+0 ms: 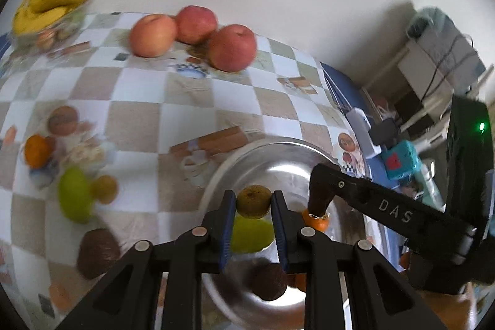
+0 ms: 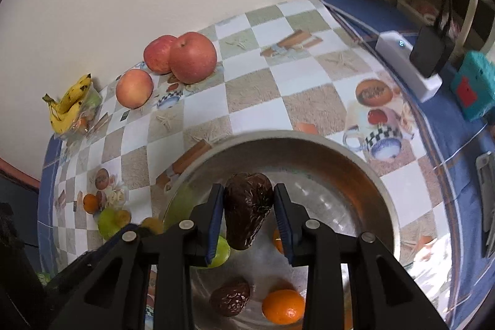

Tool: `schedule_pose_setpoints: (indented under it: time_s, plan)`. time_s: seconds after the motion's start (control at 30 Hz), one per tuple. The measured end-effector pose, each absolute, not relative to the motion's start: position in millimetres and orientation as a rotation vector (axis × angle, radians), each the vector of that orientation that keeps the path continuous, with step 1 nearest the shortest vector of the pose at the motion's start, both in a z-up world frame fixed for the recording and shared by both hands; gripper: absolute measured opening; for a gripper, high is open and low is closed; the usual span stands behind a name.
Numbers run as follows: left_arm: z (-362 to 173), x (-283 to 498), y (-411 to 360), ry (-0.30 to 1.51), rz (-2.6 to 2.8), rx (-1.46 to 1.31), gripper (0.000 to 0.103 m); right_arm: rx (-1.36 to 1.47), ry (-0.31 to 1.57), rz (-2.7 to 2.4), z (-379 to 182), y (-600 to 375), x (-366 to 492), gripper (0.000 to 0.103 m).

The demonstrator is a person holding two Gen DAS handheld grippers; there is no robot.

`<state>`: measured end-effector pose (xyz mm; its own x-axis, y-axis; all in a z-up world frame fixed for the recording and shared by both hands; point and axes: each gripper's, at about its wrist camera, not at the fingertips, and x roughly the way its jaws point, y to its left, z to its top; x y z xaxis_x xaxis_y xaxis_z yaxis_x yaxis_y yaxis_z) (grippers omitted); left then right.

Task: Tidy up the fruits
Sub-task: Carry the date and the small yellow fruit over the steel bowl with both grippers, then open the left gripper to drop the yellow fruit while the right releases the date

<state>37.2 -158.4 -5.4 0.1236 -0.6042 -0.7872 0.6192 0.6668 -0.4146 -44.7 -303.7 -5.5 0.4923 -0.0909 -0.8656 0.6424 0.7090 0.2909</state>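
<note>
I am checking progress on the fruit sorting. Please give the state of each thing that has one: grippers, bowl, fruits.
Left gripper: shut on a small brownish-green fruit, above the bowl.
Right gripper: shut on a dark wrinkled fruit, above the bowl.
Bowl: upright, holding a green fruit, oranges and a dark fruit.
Apples: three, loose on the table.
Bananas: at the table's far corner.
</note>
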Motion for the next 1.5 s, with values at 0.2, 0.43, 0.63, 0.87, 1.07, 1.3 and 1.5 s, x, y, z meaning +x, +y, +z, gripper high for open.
schedule_pose_setpoints:
  time_s: [0.2,0.43,0.63,0.87,1.07,1.3,1.5]
  plan:
    - [-26,37,-178,1.124,-0.894,0.066,0.025,0.691,0.966,-0.475,-27,-314,-39,0.034]
    - [-45,36,-193,1.136,-0.896,0.124,0.025,0.689,1.022,-0.487,-50,-321,-34,0.034]
    - [-54,30,-202,1.124,-0.887,0.189,0.025,0.703,1.022,-0.481,-55,-326,-35,0.034]
    - [-54,35,-200,1.158,-0.876,0.158,0.026,0.679,1.052,-0.477,-57,-322,-29,0.035]
    - [-48,38,-199,1.178,-0.867,0.161,0.028,0.657,1.053,-0.489,-47,-319,-28,0.043]
    - [-28,39,-190,1.183,-0.880,0.130,0.037,0.619,1.004,-0.489,-18,-309,-30,0.043]
    - [-11,42,-175,1.161,-0.829,0.165,0.041,0.590,0.969,-0.491,-4,-298,-27,0.043]
